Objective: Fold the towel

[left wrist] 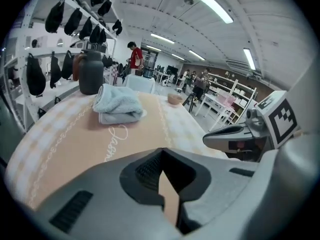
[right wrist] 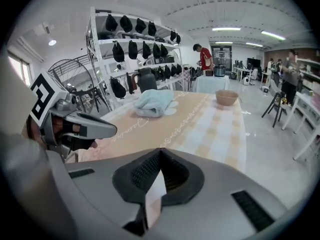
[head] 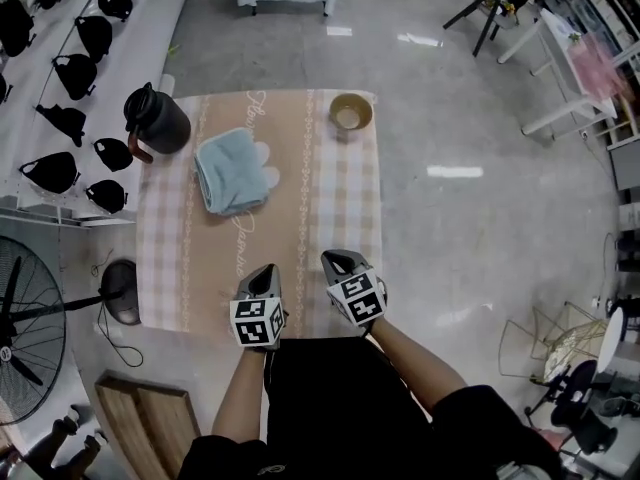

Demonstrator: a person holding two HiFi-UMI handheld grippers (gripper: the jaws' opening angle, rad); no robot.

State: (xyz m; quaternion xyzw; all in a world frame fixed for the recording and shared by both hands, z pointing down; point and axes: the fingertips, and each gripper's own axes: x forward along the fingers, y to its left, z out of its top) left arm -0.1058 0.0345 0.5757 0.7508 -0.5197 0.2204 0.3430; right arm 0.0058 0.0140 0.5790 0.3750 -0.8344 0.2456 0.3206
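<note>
Left gripper (head: 265, 270) and right gripper (head: 336, 259) are both clamped empty, so prodding the folded towel (head: 232, 172) now probably just wrecks it or bumps the jug (head: 155, 120).

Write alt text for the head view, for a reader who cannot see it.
A folded light-blue towel lies on a cloth-covered table, a dark jug beside it and a bowl at the far right corner. At the near edge, the left tool and right tool are shut and empty.
</note>
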